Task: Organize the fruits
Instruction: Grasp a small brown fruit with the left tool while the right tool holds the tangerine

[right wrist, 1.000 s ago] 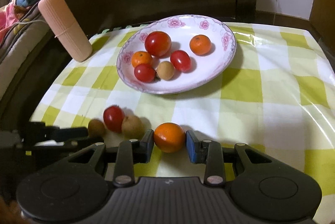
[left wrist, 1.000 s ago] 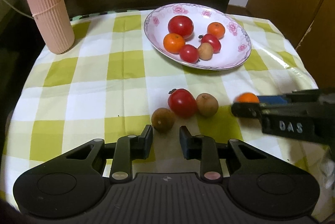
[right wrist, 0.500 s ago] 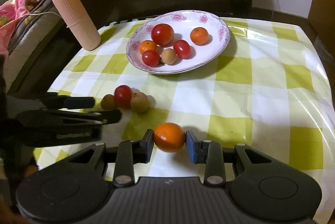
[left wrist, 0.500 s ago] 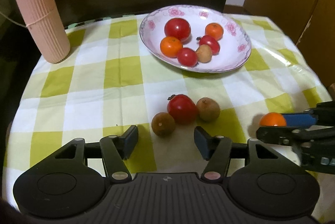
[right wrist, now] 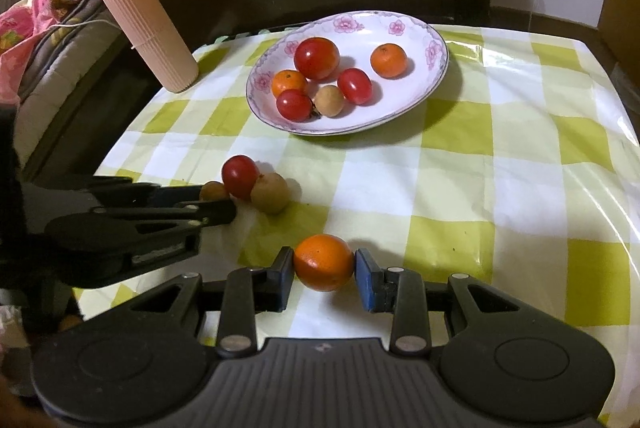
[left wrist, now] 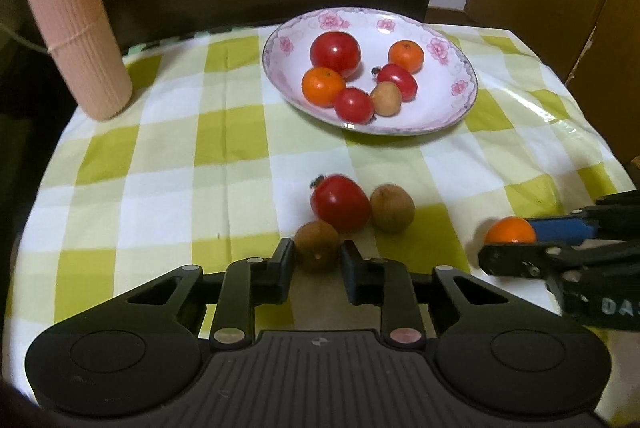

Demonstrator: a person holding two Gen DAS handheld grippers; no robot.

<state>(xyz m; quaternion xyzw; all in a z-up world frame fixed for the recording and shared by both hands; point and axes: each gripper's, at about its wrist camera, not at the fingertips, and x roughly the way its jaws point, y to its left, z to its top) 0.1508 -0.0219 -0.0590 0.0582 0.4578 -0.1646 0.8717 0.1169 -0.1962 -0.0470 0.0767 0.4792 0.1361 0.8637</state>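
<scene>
Checked tablecloth [left wrist: 168, 148] under left gripper [left wrist: 317, 260] pinching brown fruit [left wrist: 316, 246]; right gripper [right wrist: 324, 270] clamps orange [right wrist: 324, 262].

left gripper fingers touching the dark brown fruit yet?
Touching: in the left wrist view, both fingers of the left gripper press the brown fruit, no gap showing either side.

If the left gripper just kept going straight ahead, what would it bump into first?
The small brown fruit already sits between the left gripper fingers. Just beyond it is the red tomato, probably the next thing it would push, though depth is hard to judge.
</scene>
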